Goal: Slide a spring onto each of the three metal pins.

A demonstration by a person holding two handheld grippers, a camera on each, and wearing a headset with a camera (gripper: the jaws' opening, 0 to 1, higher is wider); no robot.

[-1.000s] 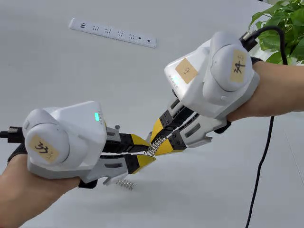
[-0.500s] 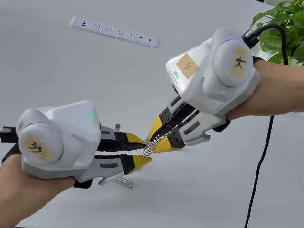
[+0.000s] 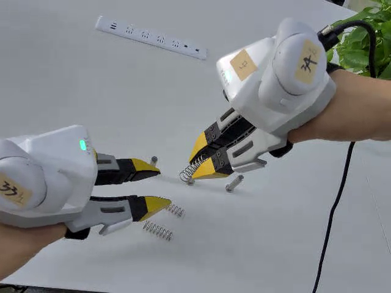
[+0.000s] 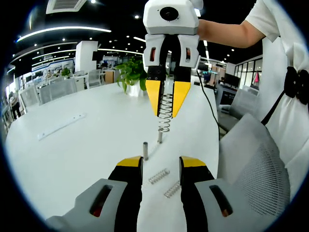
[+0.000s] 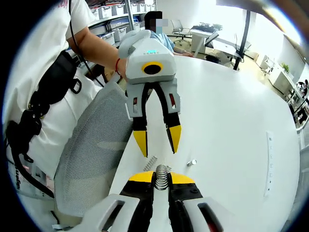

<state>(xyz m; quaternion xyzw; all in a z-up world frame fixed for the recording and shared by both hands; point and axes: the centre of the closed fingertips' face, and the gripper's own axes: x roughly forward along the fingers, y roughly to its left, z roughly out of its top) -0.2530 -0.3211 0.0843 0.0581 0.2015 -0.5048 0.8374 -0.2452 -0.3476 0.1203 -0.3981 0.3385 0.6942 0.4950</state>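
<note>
White workbench [image 3: 91, 91], long white power strip [image 3: 149, 38] at far side. Coiled silver wire spring [image 3: 189, 171] clenched in yellow-tipped right gripper [image 3: 197, 166], lower end at top of short upright metal pin [image 3: 190, 181]. Left gripper [image 3: 164, 187] jaws released, empty. Two loose springs [image 3: 157, 231] lie near it on workbench. Second pin [image 3: 154, 160] upright, third pin [image 3: 234, 183] tipped over.

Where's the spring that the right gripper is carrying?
Head view, centre: the spring is clamped in the right gripper, its free end just above an upright pin, right of the open left gripper.
</note>
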